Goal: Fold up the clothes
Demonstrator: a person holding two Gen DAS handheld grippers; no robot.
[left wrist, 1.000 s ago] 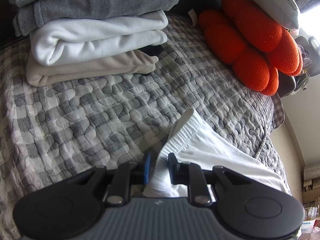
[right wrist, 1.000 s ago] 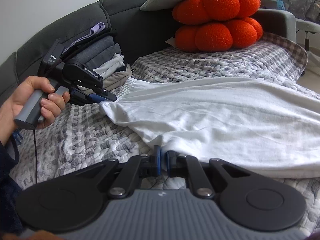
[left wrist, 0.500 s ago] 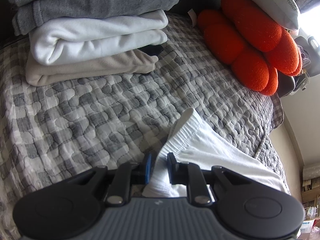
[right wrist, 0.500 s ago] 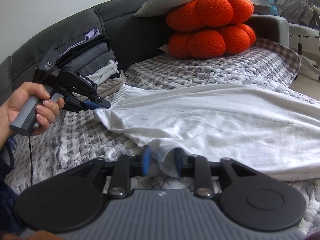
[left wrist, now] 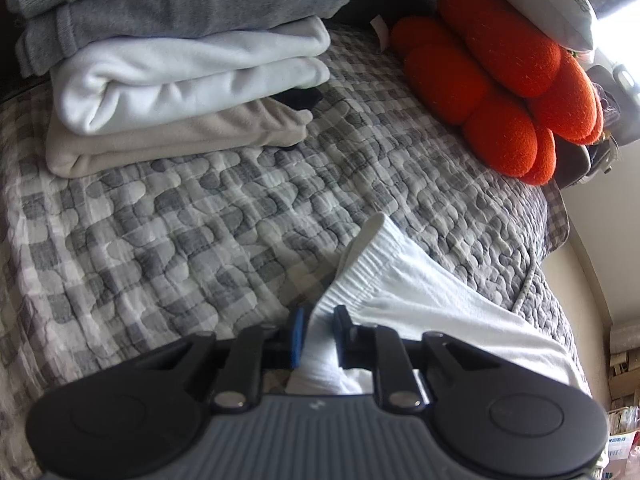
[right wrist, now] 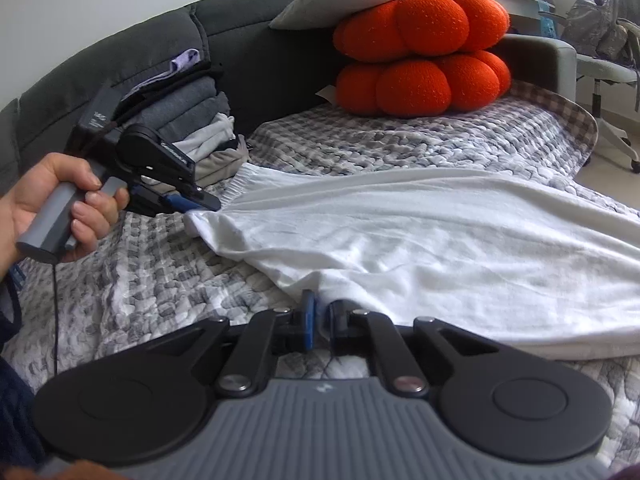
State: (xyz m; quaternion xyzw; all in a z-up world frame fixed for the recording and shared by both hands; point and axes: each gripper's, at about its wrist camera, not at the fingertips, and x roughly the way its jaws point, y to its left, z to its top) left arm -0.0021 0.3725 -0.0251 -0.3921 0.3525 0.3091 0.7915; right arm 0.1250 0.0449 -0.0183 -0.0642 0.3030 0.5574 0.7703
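After briefly opening, right gripper [right wrist: 320, 318] jaws reclamped the white garment [right wrist: 440, 240].

Soft white cloth garment [right wrist: 440, 232], quilted blanket [left wrist: 180, 240]

Left gripper [left wrist: 318, 330]: pointed steeply downward, jaws nearly together after closing further just now, pads pressing a bunched fold of white cloth [left wrist: 420, 312] between them. Seen from the right wrist view, the left hand [right wrist: 60, 204] wraps the grey handle, fingers curled round its front, thumb on top, with the gripper's tip at the cloth's corner. Right gripper [right wrist: 322, 320]: angled moderately downward, low over the surface, jaws having just closed to a narrow gap, cloth edge pinched between the pads. A dark sleeve shows at the left wrist.
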